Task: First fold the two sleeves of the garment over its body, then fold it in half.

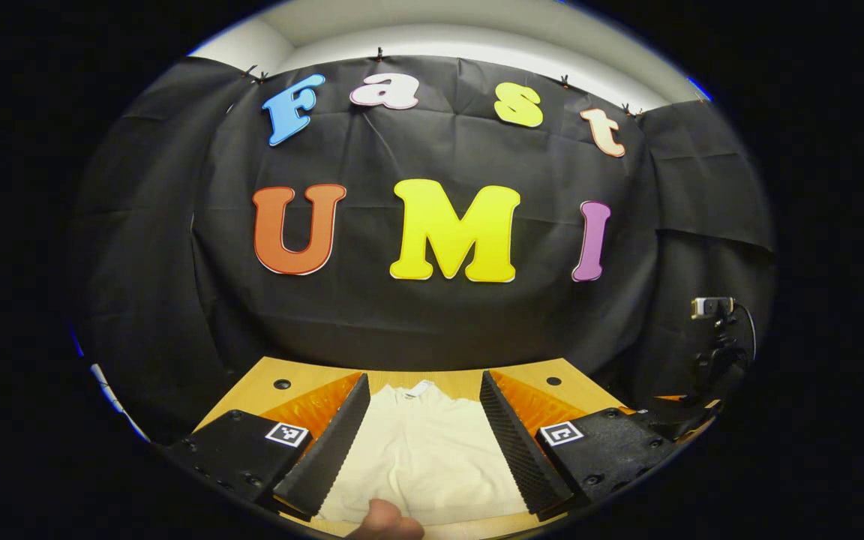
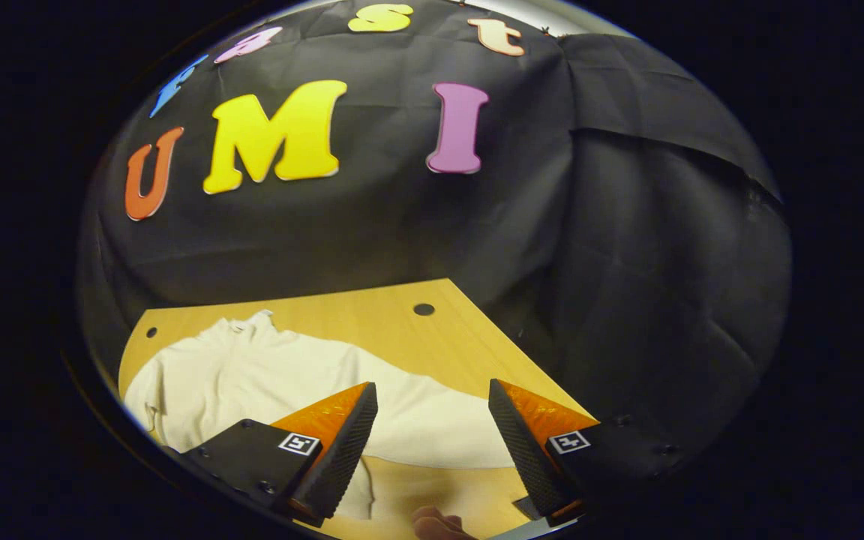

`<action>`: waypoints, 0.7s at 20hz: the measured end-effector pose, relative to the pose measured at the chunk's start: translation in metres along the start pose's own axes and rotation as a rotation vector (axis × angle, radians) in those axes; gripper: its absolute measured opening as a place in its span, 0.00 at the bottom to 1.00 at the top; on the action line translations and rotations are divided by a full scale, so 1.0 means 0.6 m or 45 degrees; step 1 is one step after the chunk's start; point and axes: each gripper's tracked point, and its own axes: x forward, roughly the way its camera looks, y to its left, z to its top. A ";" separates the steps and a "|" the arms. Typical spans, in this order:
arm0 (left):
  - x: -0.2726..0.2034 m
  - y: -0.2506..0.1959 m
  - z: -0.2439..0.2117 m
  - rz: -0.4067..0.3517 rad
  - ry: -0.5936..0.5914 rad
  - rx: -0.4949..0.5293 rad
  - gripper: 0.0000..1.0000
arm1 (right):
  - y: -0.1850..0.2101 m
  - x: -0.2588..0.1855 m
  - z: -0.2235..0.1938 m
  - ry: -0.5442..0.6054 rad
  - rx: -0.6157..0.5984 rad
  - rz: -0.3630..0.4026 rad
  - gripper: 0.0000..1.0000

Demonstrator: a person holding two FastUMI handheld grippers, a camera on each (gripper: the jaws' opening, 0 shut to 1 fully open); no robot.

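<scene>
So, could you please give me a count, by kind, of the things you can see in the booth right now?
Cream garment: 1
Wooden table: 1
Tongs, left and right, both open: 2
Small camera on a stand at the booth's side: 1
Total: 5
</scene>
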 end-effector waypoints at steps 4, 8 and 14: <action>0.010 -0.017 -0.028 0.038 0.060 -0.017 0.96 | -0.116 0.086 -0.084 0.189 0.084 -0.136 0.93; 0.012 -0.025 -0.041 0.098 0.100 -0.024 0.96 | -0.218 0.146 -0.141 0.318 0.152 -0.251 0.95; 0.019 -0.051 -0.042 0.157 0.114 -0.039 0.96 | -0.289 0.197 -0.225 0.542 0.293 -0.315 0.95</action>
